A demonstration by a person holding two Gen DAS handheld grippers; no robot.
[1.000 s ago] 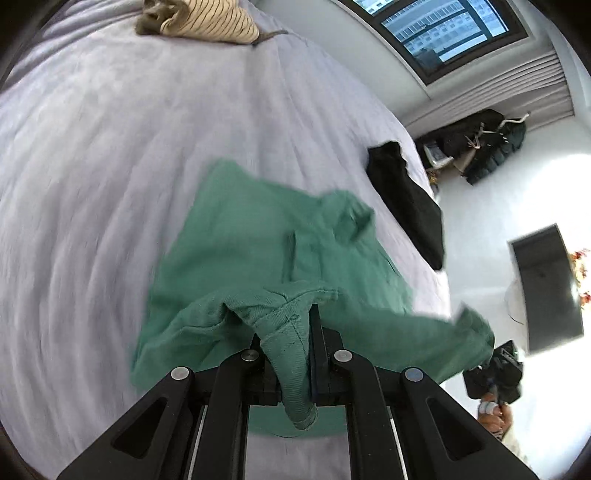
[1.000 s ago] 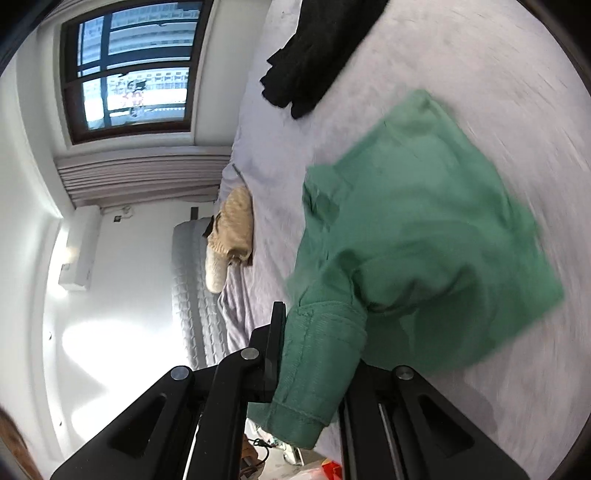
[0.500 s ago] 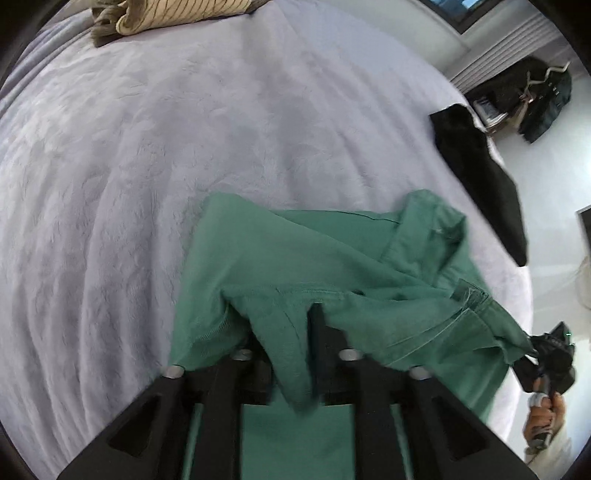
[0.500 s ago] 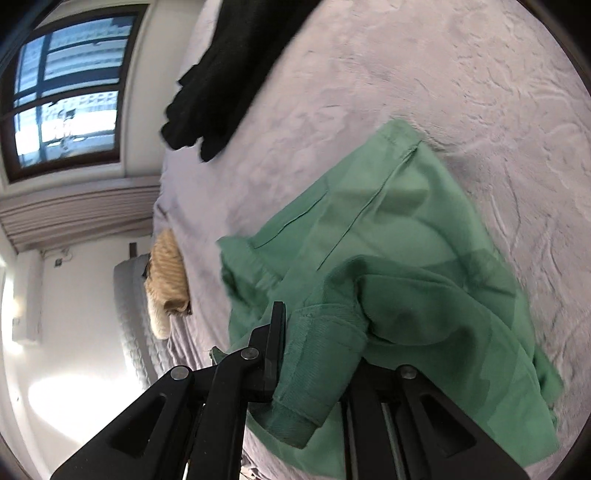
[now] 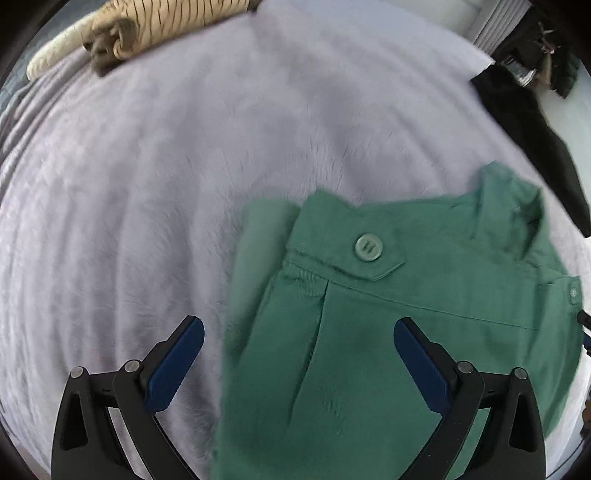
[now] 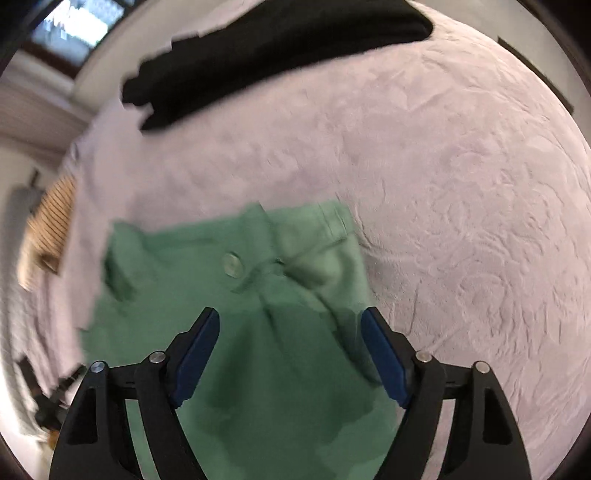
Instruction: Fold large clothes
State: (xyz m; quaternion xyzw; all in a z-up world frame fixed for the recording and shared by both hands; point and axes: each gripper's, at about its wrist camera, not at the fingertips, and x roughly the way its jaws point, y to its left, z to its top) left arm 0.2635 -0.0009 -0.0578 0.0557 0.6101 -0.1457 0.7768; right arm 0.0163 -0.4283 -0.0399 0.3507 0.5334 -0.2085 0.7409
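A green shirt [image 5: 388, 332] lies folded over on the pale lilac bedspread [image 5: 166, 184], a buttoned cuff on top. My left gripper [image 5: 299, 328] points down over the shirt's left edge. Its jaws are opening wide and its blue pads [image 5: 177, 362] touch no cloth. In the right wrist view the same shirt [image 6: 240, 332] lies under my right gripper [image 6: 290, 321], whose jaws are also opening. The fabric lies flat below its pads [image 6: 384, 358], not pinched.
A black garment [image 5: 532, 133] lies at the bed's right edge and appears in the right wrist view [image 6: 258, 51] at the top. A beige striped garment [image 5: 159, 22] is bunched at the far end of the bed. Dark bags [image 5: 546, 55] sit on the floor beyond.
Both grippers came down toward the bed, carrying the shirt's sleeve ends over the body, then let go. Both stood shut on green cloth earlier and now stand wide apart.
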